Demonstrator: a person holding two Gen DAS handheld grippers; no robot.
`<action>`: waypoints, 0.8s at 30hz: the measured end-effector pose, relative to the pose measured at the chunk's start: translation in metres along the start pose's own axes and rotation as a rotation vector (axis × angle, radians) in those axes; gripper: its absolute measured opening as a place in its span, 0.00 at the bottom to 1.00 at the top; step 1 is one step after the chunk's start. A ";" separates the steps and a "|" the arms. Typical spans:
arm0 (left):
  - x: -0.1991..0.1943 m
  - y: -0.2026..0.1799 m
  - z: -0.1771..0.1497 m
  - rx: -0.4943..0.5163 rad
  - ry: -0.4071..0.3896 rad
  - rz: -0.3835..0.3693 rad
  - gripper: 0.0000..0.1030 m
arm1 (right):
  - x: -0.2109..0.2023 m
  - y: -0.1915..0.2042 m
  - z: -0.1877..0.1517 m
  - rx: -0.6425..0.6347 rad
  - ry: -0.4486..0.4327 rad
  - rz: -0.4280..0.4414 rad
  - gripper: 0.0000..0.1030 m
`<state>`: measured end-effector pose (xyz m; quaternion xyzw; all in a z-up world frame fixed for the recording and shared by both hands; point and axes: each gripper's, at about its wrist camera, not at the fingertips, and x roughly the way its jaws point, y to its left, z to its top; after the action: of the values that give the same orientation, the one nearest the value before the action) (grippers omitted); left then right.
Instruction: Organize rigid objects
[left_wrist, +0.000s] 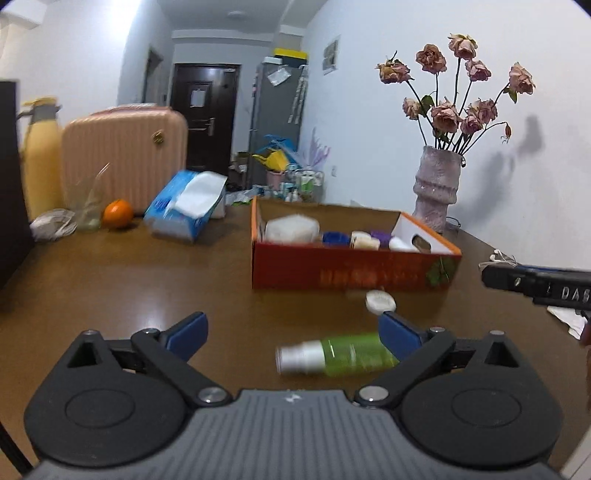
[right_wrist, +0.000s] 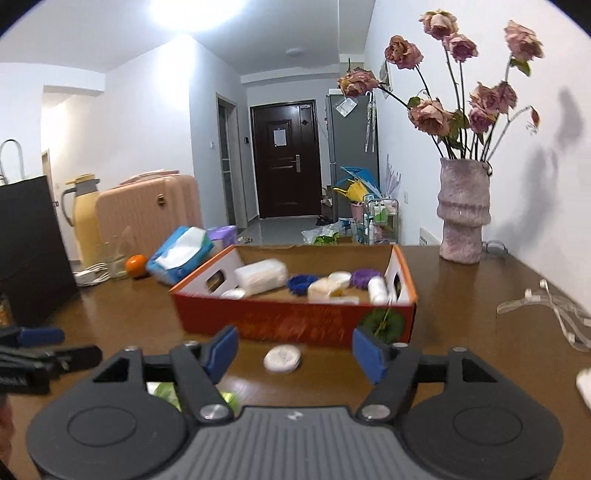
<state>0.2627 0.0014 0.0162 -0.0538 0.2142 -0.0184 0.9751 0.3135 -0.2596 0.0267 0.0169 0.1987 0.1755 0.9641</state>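
A green bottle with a silver cap (left_wrist: 340, 354) lies on its side on the brown table (left_wrist: 129, 288), just in front of my left gripper (left_wrist: 291, 332). The gripper is open wide, and the bottle's far end sits by the right finger without being pinched. A white round lid (left_wrist: 380, 301) rests just before the red cardboard box (left_wrist: 351, 273), which holds several small jars and white items. My right gripper (right_wrist: 295, 352) is open, with the white lid (right_wrist: 282, 360) on the table in the gap. The box (right_wrist: 295, 321) is close behind. A sliver of the green bottle (right_wrist: 166, 393) shows under its left finger.
A vase of dried roses (right_wrist: 463, 214) stands at the back right, with a white cable (right_wrist: 554, 306) lying near it. A blue tissue pack (left_wrist: 184, 206), an orange (left_wrist: 117, 213), a pink suitcase (left_wrist: 125, 162) and a yellow flask (left_wrist: 40, 158) line the back left.
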 end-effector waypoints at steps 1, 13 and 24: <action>-0.008 -0.002 -0.008 -0.011 0.002 0.002 0.99 | -0.006 0.003 -0.010 0.003 0.012 0.001 0.68; -0.051 -0.034 -0.053 -0.001 0.075 -0.055 1.00 | -0.056 0.036 -0.072 -0.068 0.080 0.002 0.68; -0.012 -0.056 -0.058 -0.070 0.185 -0.111 1.00 | -0.049 0.007 -0.075 -0.023 0.099 -0.028 0.68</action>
<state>0.2268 -0.0586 -0.0248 -0.0979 0.3007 -0.0698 0.9461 0.2398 -0.2723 -0.0231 -0.0057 0.2445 0.1648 0.9555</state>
